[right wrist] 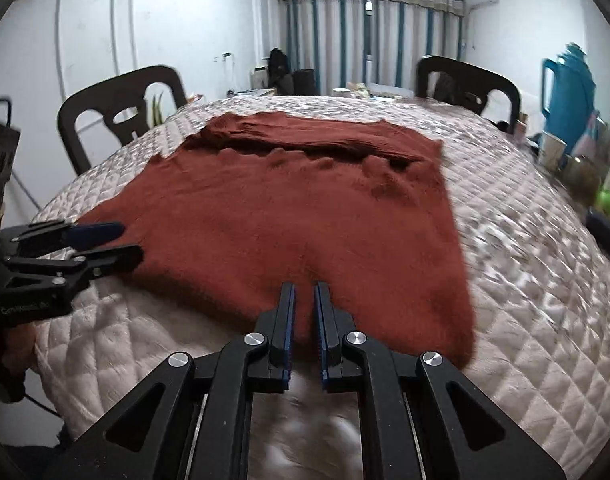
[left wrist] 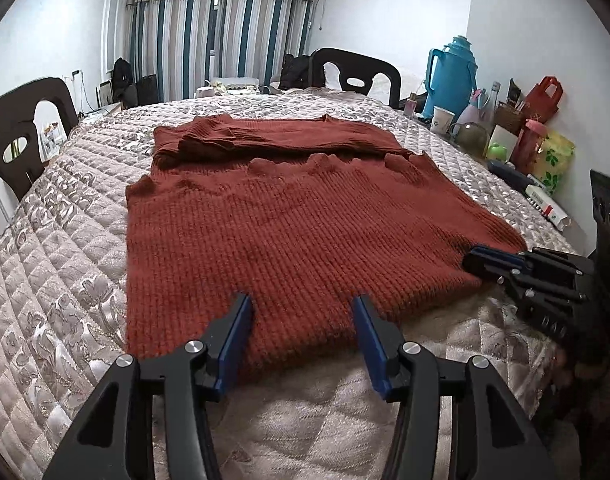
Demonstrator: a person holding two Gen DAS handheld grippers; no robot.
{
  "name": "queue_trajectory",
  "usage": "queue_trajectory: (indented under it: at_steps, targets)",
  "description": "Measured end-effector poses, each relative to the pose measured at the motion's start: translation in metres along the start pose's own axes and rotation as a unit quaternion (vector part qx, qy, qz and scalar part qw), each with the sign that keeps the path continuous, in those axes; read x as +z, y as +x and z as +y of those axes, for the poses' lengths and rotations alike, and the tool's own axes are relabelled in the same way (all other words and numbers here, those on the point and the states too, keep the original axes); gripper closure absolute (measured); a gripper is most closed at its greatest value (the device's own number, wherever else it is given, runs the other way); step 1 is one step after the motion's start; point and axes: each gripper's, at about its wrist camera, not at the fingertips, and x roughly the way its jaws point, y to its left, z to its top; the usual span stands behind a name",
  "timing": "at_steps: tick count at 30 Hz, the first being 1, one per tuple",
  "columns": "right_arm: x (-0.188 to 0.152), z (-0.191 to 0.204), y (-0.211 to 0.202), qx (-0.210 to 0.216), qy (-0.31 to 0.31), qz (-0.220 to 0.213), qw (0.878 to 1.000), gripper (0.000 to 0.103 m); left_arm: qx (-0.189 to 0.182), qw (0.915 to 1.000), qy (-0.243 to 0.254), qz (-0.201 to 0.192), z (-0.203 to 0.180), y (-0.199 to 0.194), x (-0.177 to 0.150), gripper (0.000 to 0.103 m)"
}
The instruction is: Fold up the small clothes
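A red sweater lies flat in the middle of the frame on a table covered with a shiny quilted cloth. The sweater's far part is folded over. The left gripper sits at the near edge of the sweater with its fingers wide apart. The right gripper has its fingers almost together with a thin gap (I cannot tell if it pinches the sweater). Dark chairs stand around. Striped curtains hang at the top. A blue jug stands at the right.
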Motion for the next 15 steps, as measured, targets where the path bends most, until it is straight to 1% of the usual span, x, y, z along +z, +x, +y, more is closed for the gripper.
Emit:
queue_trajectory:
  at_steps: [2, 5, 8, 9, 12, 15]
  targets:
    - [-0.004, -0.012, -0.006, -0.011, 0.010, -0.003, 1.000, 0.094, -0.011, 0.9999, -0.011, -0.005, 0.006, -0.005, -0.002, 0.048]
    - [-0.010, -0.028, -0.014, -0.010, 0.033, -0.010, 0.999, 0.094, -0.028, 0.9989, -0.034, -0.013, 0.015, -0.013, -0.005, 0.048]
    - [-0.013, -0.037, -0.021, -0.003, 0.046, -0.015, 0.999, 0.094, -0.019, 0.9986, -0.044, -0.023, 0.024, -0.023, -0.009, 0.048]
    - [-0.014, -0.039, -0.025, -0.003, 0.044, -0.018, 0.999, 0.091, -0.013, 0.9986, -0.045, -0.025, 0.027, -0.026, -0.010, 0.048]
    - [-0.015, -0.042, -0.032, -0.029, 0.031, -0.025, 0.999, 0.089, -0.001, 0.9982, -0.051, -0.031, 0.035, -0.034, -0.013, 0.047]
    - [-0.017, -0.051, -0.040, -0.020, 0.035, -0.029, 0.999, 0.088, -0.001, 0.9976, -0.058, -0.038, 0.040, -0.042, -0.016, 0.047]
